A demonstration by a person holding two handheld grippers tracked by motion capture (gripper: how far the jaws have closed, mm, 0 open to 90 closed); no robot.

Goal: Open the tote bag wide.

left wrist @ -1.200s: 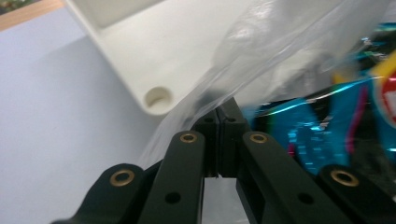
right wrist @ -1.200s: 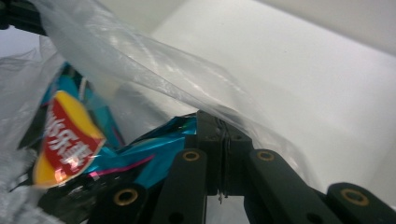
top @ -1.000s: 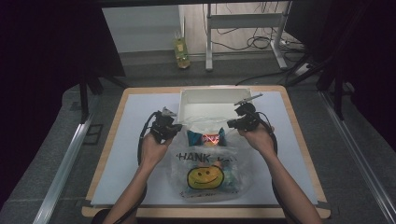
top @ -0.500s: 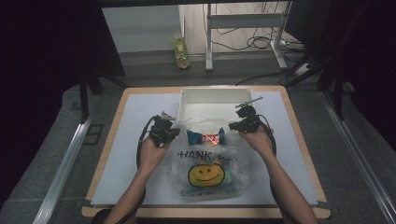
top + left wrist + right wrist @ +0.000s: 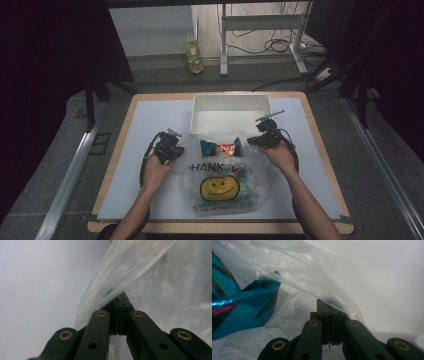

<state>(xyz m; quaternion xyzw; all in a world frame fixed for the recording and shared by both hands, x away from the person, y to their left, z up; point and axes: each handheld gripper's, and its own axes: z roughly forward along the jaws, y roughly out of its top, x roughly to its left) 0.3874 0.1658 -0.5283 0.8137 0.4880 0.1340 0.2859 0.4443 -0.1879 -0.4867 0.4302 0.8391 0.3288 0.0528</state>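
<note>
Two grippers clamped on one clear plastic bag (image 5: 220, 180), each at an opposite corner of its mouth. Left gripper (image 5: 171, 150): jaws fully closed, thin film pinched between the pads, bag spreading away to its right. Right gripper (image 5: 258, 140): jaws likewise closed on a fold of film, bag lying to its left. Mouth stretched between the two grips, long axis running gripper to gripper, with a teal snack packet (image 5: 221, 148) at the opening, roughly midway between them and slightly nearer the right. White bin (image 5: 230, 102) just beyond both grippers, past the bag's mouth. Bag body with smiley print trailing back toward the forearms, flat on the table (image 5: 125, 150). Likely next: emptying toward the bin.
</note>
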